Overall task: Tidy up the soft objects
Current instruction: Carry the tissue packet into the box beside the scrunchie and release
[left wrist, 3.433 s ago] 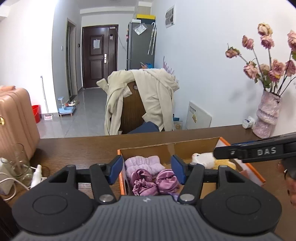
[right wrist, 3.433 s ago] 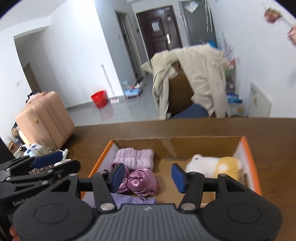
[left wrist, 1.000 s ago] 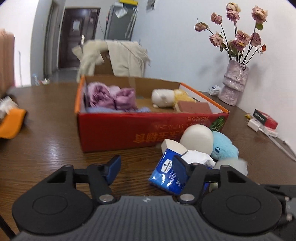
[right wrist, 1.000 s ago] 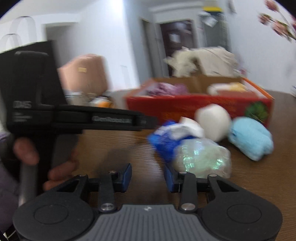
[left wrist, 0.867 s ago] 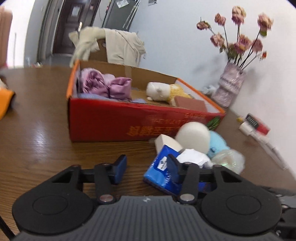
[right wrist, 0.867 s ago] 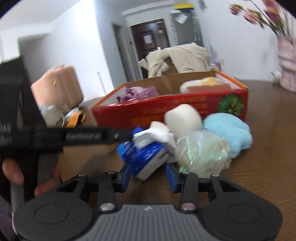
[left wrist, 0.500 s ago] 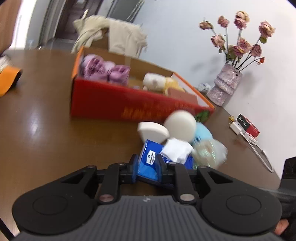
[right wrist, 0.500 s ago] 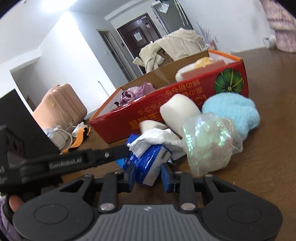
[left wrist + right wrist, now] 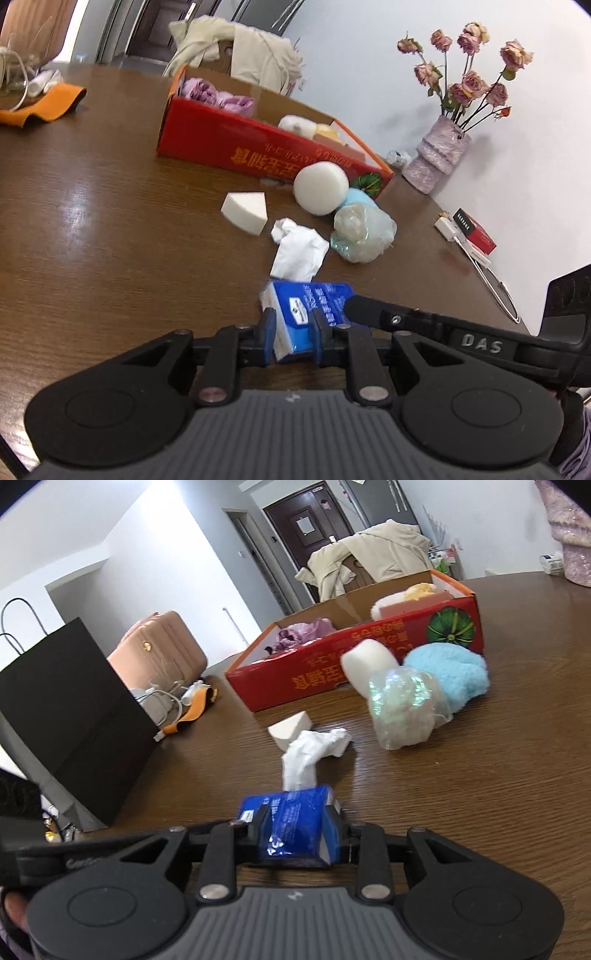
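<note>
We have the blue tissue pack (image 9: 314, 314) low in the middle of both views, just above the desk (image 9: 110, 221). Our left hand-held gripper (image 9: 291, 341) has just squeezed in on one end. Our right hand-held gripper (image 9: 295, 830) pinches the other end. A white tissue (image 9: 297, 251) hangs out. Next we think it goes in the red box (image 9: 258, 147), upper middle, so we must lift together.

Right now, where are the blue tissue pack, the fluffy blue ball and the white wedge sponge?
blue tissue pack (image 9: 308, 312), left wrist view, printed top face.
fluffy blue ball (image 9: 448, 670), right wrist view, fuzzy middle.
white wedge sponge (image 9: 244, 213), left wrist view, front face.
</note>
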Available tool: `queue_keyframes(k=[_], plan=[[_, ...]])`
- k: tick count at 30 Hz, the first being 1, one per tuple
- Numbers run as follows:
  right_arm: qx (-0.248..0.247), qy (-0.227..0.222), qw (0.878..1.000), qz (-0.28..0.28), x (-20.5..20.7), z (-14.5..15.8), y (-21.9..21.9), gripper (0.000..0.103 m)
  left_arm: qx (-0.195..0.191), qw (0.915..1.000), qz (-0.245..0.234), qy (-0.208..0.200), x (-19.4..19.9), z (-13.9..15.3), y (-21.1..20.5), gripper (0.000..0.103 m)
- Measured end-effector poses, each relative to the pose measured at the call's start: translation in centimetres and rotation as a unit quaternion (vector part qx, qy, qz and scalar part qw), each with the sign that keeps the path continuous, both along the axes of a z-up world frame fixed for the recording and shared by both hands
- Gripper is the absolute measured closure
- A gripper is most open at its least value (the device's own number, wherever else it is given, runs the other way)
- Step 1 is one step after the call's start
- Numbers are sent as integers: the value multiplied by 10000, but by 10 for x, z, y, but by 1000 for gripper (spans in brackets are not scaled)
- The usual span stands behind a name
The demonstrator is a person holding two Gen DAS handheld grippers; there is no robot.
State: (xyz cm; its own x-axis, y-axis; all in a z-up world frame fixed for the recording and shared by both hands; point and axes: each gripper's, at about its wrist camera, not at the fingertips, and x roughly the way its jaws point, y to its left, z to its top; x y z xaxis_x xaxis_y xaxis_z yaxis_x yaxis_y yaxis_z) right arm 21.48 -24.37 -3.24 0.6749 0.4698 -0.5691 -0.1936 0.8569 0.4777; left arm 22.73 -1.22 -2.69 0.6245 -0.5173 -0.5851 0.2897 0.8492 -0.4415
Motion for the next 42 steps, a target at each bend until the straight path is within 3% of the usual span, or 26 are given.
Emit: queue_keyframes(k=[6, 12, 16, 20, 25, 28, 31, 34, 37, 42], plan=[[111, 51, 9999, -7, 3, -10, -3, 73, 36, 10000, 11, 7, 7, -1, -7, 77], [112, 33, 9999, -31, 3, -9, -4, 77, 6, 10000, 38, 15, 7, 3, -7, 82], [86, -269, 9996, -53, -2, 10, -5, 79, -62, 9994, 95, -323, 8, 25, -7, 82], [-41, -680, 9977, 19, 16, 39, -6, 79, -81, 9970, 149, -752, 40, 56, -12, 82], [-280, -1161, 9928, 30, 91, 80, -15, 79, -203, 9925, 171, -1192, 124, 96, -23, 82], [-115, -1187, 9929, -45, 157, 100, -25, 79, -110, 9928, 152, -1182, 188, 107, -31, 82], [-270, -1101, 9935, -101, 227, 108, -29, 79, -288, 9958, 249, -837, 255, 102, -31, 82], [-341, -771, 9963, -145, 299, 100, -28, 79, -284, 9977, 438, -441, 312, 86, -32, 82], [-488, -354, 9981, -150, 361, 78, -24, 79, -18, 9987, 513, -77, 355, 64, -39, 82], [-454, 254, 9983, -257, 415, 29, -18, 79, 596, 9953, 656, 377, 393, 25, -47, 82]])
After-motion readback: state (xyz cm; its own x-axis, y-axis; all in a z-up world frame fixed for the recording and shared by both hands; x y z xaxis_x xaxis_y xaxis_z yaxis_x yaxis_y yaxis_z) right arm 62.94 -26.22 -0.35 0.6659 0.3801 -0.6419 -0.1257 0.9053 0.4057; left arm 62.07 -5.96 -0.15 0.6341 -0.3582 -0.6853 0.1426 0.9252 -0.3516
